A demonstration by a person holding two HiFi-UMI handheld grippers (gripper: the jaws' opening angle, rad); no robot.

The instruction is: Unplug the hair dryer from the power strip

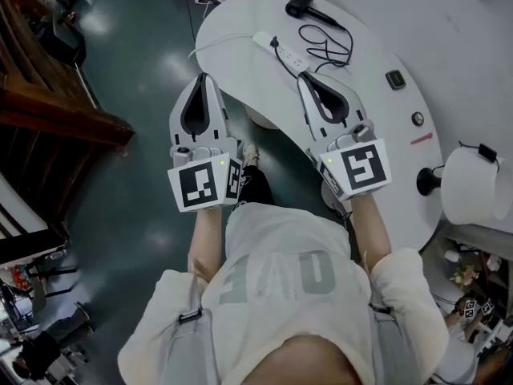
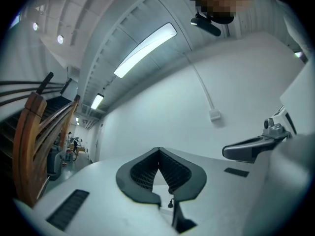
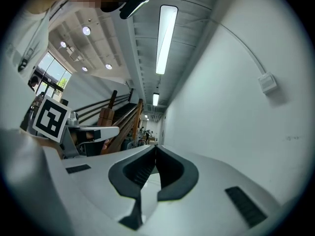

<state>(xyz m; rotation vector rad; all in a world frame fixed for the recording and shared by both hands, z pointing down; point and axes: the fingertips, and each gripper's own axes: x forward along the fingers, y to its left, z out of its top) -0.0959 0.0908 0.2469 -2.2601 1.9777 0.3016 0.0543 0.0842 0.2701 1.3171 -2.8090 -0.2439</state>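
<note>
In the head view a black hair dryer (image 1: 300, 3) lies at the far end of the curved white table (image 1: 385, 147). Its black cord (image 1: 326, 46) lies in loops and runs to a plug (image 1: 274, 44) seated in the white power strip (image 1: 281, 53). My right gripper (image 1: 304, 77) is shut and empty, with its tips just short of the strip's near end. My left gripper (image 1: 203, 77) is also shut and empty; it hangs over the floor, left of the table's edge. In each gripper view the dark pads meet at the tip: left gripper (image 2: 158, 150), right gripper (image 3: 155, 147).
A small black block (image 1: 395, 79), a round knob (image 1: 417, 119) and a red pen (image 1: 422, 138) lie on the table's right part. A white paper roll on a black stand (image 1: 474, 184) sits at the right edge. A wooden staircase (image 1: 56, 107) stands at the left.
</note>
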